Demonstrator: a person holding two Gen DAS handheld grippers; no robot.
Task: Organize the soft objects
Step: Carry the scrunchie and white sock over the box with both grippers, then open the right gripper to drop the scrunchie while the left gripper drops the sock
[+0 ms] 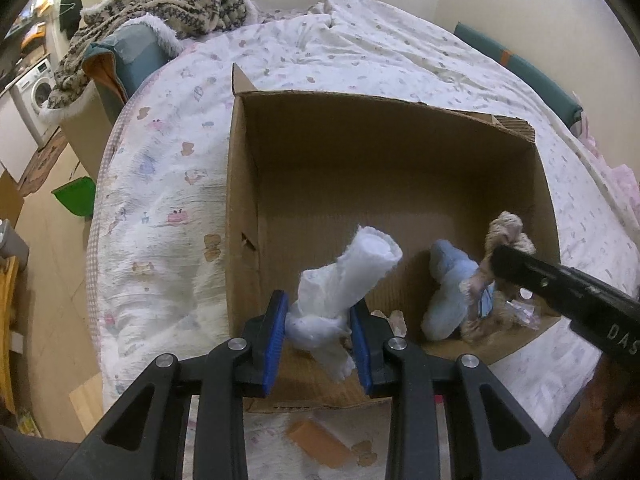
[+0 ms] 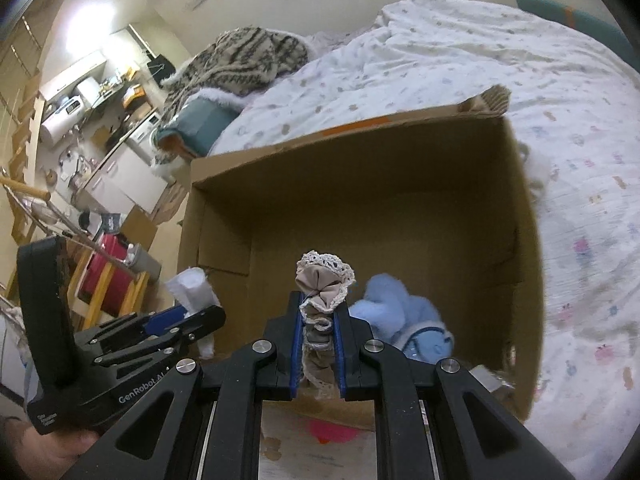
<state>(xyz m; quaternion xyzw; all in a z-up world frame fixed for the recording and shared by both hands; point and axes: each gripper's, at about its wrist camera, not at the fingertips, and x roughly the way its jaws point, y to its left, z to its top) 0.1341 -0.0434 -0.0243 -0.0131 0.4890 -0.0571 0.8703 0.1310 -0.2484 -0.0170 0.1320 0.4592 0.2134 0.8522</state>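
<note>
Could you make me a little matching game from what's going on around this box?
Things:
1. white cloth
2. beige lace cloth
3. blue fluffy item
4. knitted blanket

Places:
A. lying inside the box
B. clamped in the right gripper
C. piled at the bed's far end
D. clamped in the left gripper

Pairs: 1-D, 2-B, 3-A, 4-C

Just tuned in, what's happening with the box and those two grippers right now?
A person holds both grippers over the open brown cardboard box on the bed. The left gripper is shut on a white rolled cloth; the right gripper is shut on a beige lace-trimmed fabric piece. A fluffy light-blue soft item already lies in the box. Neither held piece has been released yet.
</note>
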